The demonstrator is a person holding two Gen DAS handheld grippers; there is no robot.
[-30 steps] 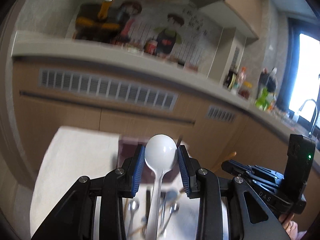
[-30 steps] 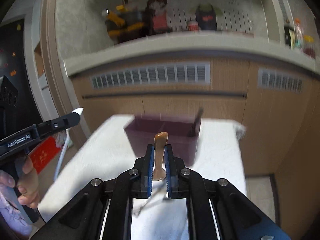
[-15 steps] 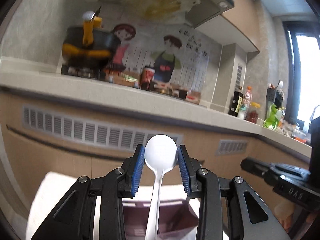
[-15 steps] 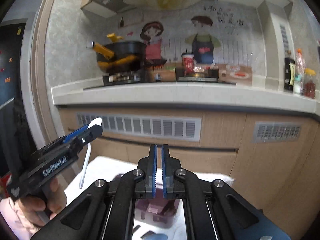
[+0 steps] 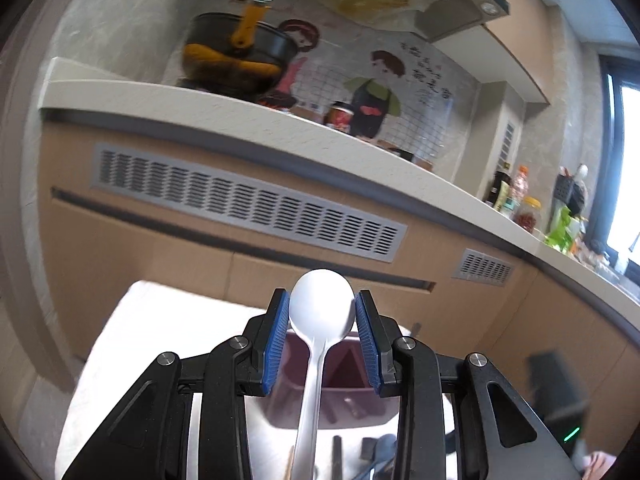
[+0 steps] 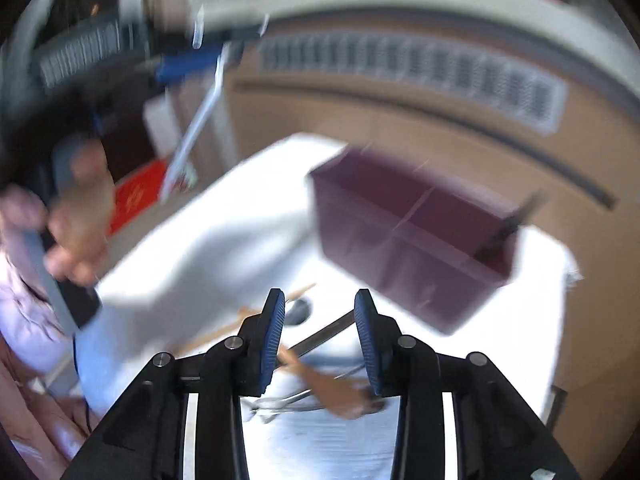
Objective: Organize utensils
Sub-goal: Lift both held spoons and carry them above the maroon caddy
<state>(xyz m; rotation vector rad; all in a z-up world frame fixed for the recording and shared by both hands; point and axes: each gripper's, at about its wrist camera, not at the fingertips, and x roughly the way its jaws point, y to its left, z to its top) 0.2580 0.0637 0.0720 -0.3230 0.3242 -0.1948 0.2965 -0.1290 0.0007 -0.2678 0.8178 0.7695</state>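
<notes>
My left gripper (image 5: 322,320) is shut on a white plastic spoon (image 5: 320,316), bowl up between the blue pads, above the dark maroon divided organizer box (image 5: 344,380). In the blurred right wrist view my right gripper (image 6: 320,320) is open and empty, tilted down over loose utensils on the white cloth: a wooden spoon (image 6: 340,396), a metal utensil (image 6: 320,336) and chopsticks (image 6: 224,330). The maroon box (image 6: 412,236) stands beyond, with a dark utensil (image 6: 516,220) in its right end. The left gripper with the white spoon (image 6: 196,128) shows at upper left.
The table wears a white cloth (image 6: 240,216). Kitchen cabinets with vent grilles (image 5: 248,204) and a countertop (image 5: 240,116) with a black pot (image 5: 236,60) lie behind. More utensils (image 5: 372,452) lie below the left gripper. A red item (image 6: 136,196) sits left of the table.
My right gripper let go of the wooden spoon, opened, and swung down toward the loose utensils. My left gripper, still holding the white spoon, tilted up and then down toward the box.
</notes>
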